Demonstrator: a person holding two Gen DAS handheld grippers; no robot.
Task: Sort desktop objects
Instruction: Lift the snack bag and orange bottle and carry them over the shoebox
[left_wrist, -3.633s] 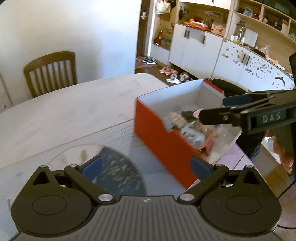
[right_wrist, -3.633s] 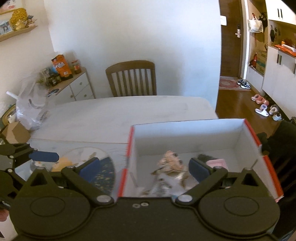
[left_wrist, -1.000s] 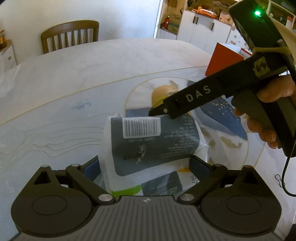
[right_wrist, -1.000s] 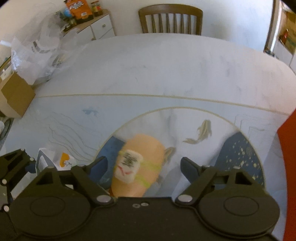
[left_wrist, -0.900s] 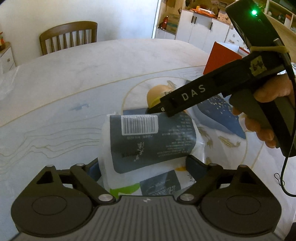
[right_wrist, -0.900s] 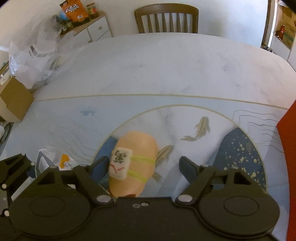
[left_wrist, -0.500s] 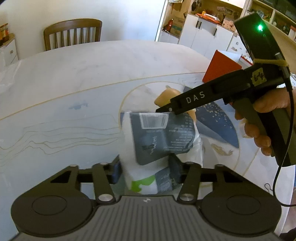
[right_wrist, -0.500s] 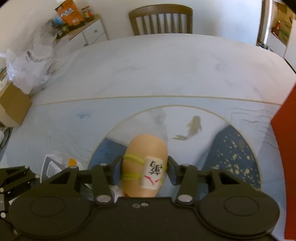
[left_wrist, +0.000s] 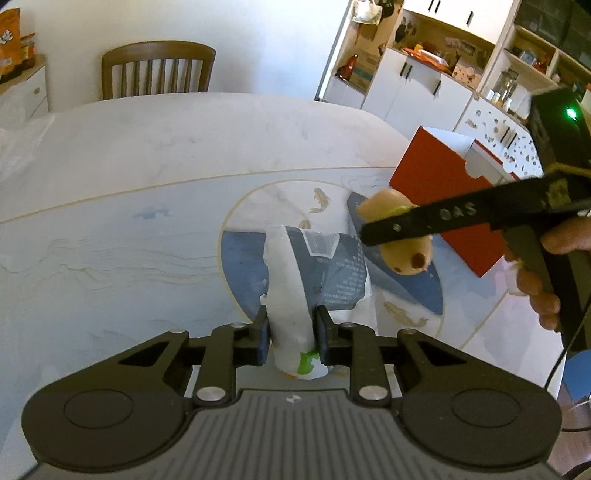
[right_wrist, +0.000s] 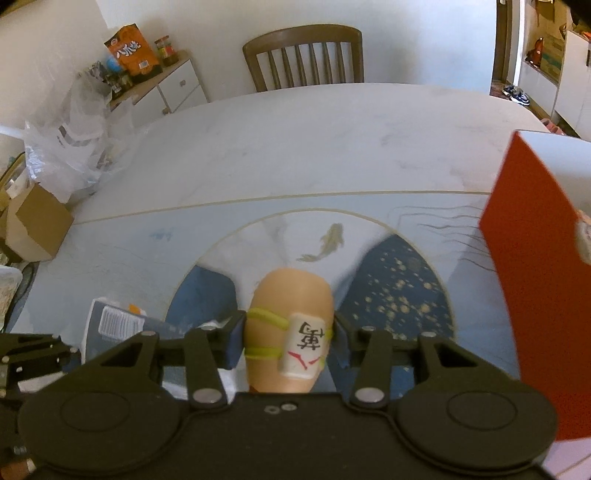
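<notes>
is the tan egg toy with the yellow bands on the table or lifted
Lifted. The tan egg-shaped toy hangs clamped in the right gripper, clear of the patterned table mat.

- The left gripper (left_wrist: 290, 334), spread wide a second ago, now pinches the white-and-grey packet (left_wrist: 314, 280), which stands up crumpled instead of lying flat on the table (left_wrist: 147, 177).
- The right gripper (right_wrist: 289, 339), open around the tan egg-shaped toy (right_wrist: 291, 325) before, is now clamped on its sides.
- The toy is off the table, held up beside the red box (left_wrist: 443, 199); its white label now faces right of centre.
</notes>
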